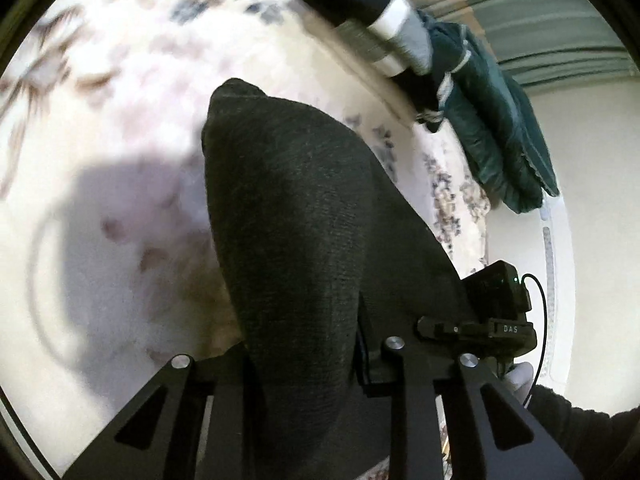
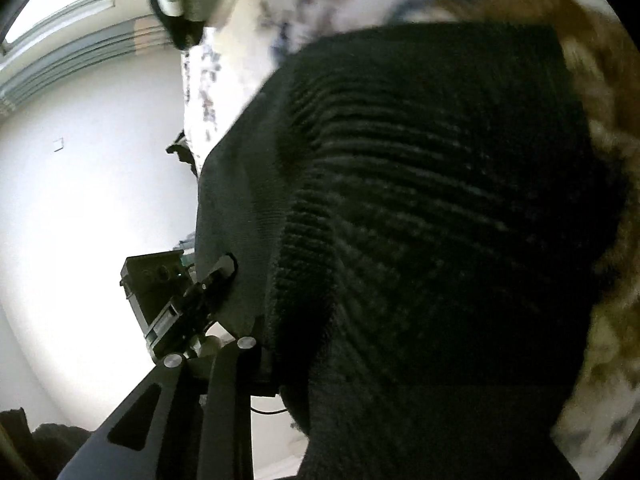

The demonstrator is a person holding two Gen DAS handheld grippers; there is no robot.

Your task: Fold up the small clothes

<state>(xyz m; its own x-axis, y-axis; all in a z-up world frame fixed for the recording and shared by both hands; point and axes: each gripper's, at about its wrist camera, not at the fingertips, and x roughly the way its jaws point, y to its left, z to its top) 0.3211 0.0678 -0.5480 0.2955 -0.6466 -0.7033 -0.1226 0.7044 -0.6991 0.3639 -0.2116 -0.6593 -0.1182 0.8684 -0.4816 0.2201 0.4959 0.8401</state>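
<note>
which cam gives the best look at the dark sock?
Left wrist. The dark sock shows its rounded end and both edges against the floral blanket. In the right wrist view the sock fills the frame, ribbed knit only, its outline cut off and blurred.

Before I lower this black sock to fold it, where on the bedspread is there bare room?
Bare floral bedspread lies open left of the hanging black sock, out to the view's edge. It is crowded at the upper right, where the folded striped stack and the dark teal garment sit along the edge.
</note>
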